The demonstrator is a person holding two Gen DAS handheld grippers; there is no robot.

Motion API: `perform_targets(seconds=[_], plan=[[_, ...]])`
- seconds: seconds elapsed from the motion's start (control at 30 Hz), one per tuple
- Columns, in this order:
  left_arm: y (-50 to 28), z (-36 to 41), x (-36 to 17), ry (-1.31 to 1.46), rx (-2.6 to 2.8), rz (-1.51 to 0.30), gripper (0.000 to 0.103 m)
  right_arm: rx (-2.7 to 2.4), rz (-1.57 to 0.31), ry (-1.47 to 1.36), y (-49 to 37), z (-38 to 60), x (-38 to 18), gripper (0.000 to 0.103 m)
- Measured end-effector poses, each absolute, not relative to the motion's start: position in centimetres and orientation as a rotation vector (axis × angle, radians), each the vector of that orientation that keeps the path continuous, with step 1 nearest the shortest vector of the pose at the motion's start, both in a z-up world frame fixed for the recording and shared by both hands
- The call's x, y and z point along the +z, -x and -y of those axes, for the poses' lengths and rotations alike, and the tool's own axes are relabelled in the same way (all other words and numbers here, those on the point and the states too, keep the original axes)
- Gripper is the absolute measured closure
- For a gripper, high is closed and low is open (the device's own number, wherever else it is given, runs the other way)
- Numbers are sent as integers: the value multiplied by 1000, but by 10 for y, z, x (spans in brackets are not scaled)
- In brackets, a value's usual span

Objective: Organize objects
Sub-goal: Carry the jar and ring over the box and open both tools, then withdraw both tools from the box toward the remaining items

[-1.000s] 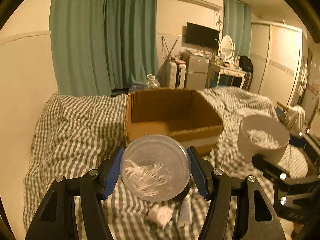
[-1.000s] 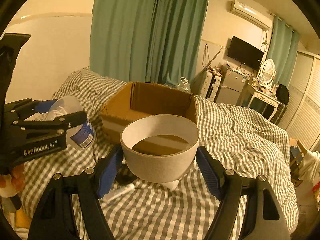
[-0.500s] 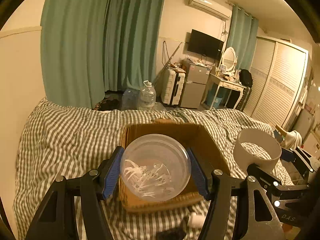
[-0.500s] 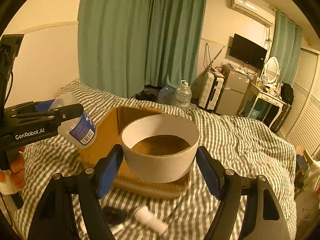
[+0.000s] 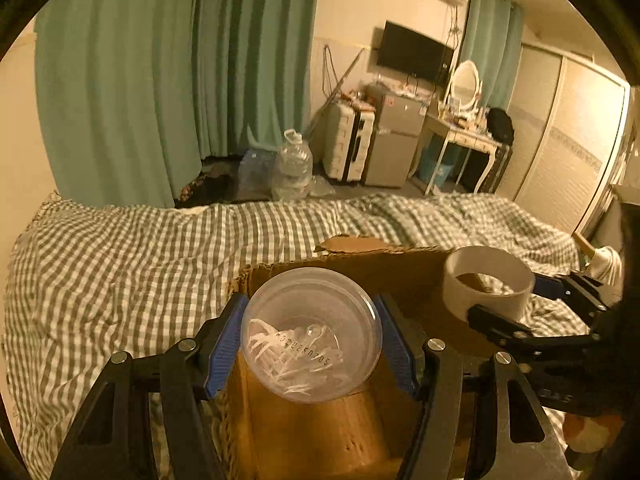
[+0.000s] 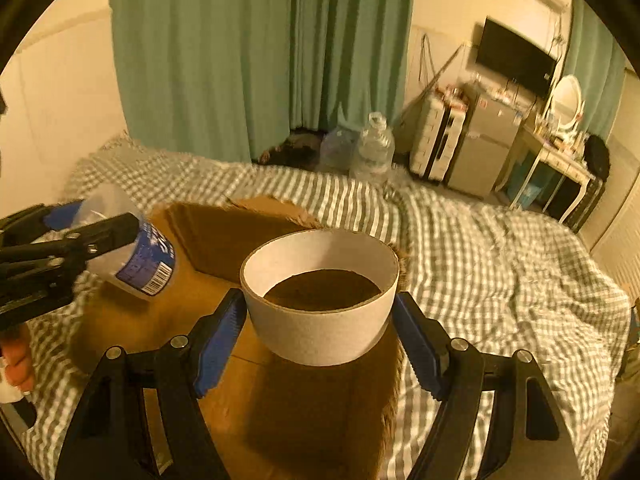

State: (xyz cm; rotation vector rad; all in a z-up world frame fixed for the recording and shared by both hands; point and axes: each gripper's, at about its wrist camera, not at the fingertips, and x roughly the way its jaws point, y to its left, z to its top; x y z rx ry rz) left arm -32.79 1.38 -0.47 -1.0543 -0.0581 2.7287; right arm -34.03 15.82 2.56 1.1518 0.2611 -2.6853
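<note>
The left gripper (image 5: pixel 311 336) is clamping a clear plastic jar (image 5: pixel 310 334) and the right gripper (image 6: pixel 320 316) is clamping a white cardboard ring (image 6: pixel 320 300), both hovering over the open cardboard box (image 6: pixel 208 240) on the bed (image 6: pixel 500 248).

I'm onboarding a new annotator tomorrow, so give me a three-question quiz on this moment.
1. True or false: the left tongs are empty.
2. What do the right tongs grip?
A. a white cardboard ring
B. a mug
C. a book
3. What lies directly under both held items?

Key
1. False; they clamp a clear plastic jar.
2. A, the white cardboard ring.
3. The open cardboard box on the checked bedspread.
</note>
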Motion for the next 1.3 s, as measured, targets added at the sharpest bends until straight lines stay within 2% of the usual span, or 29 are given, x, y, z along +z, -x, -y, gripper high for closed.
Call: perform_targets(seconds=[0.3,0.5,0.57,0.6,0.67,0.87,1.3], plan=[[356,-33,-44,1200,2649,-51,37,-2623,-306,-1252,375,-163,-30,28],[363,-30,-52,1226,2643,-22,37,-2603,-319,-1230,369,-156,-31,28],[364,-28,-52,1238,2640,-4,36,-2593,-321,-1232,368,-155,-29,20],[364,-26,-50,1246,2644,6,34,-2599,-336,-1225,365,-154,-26,15],[363,-23,-46,1235,2648,31,21,-2609,-385,-1204,356,-151,-20,14],[346,-26,-11,1153,2680,32,17,-2638,-440,-1164,327,-153,6,14],[243,-21,89,911,2789,-5,9,-2788,-412,-960,214,-166,101,10]])
